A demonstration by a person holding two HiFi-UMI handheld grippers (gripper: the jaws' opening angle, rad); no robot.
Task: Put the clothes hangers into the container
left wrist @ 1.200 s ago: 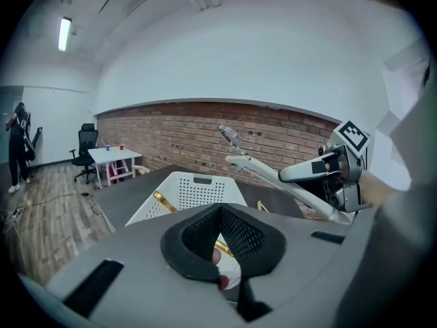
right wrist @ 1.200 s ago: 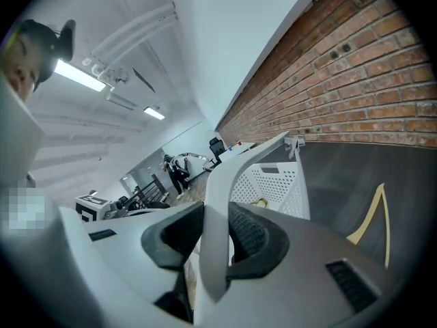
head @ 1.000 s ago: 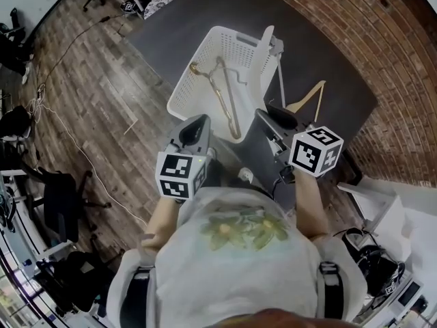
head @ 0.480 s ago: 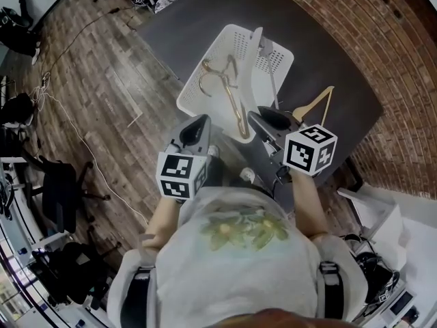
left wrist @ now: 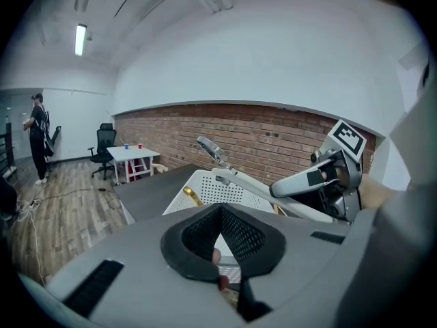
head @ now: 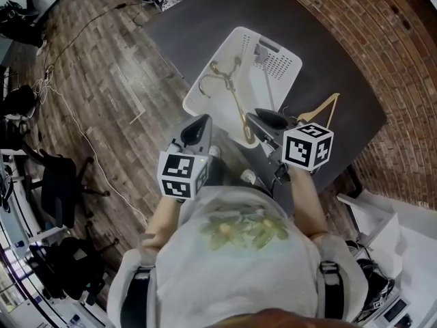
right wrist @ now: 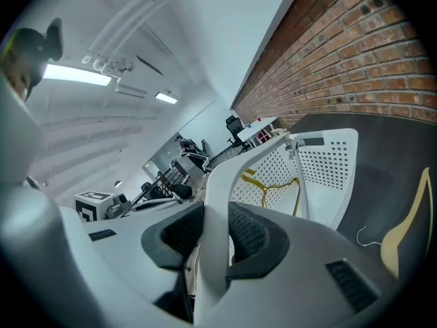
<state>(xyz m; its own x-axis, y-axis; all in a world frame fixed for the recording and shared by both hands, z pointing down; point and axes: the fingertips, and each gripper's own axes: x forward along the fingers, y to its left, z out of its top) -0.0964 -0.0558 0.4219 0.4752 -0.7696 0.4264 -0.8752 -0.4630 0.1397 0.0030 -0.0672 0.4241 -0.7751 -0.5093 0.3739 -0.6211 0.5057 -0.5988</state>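
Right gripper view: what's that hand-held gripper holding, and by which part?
A white hanger, clamped between the pads of the right hand-held gripper on one shoulder arm, well away from its metal hook.

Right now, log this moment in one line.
right gripper: shut on white hanger | left gripper: shut, empty | gold hanger: in basket | wooden hanger: on table

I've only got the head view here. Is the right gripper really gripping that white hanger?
Observer: Yes. The right gripper view shows the jaws of the right gripper pressed on the white hanger from both sides.
Operator: And the other one?
Observer: The left gripper view shows the jaws of the left gripper together, with nothing between them.
Operator: Anyone nearby?
Observer: One person, standing far across the room, well clear of the table.
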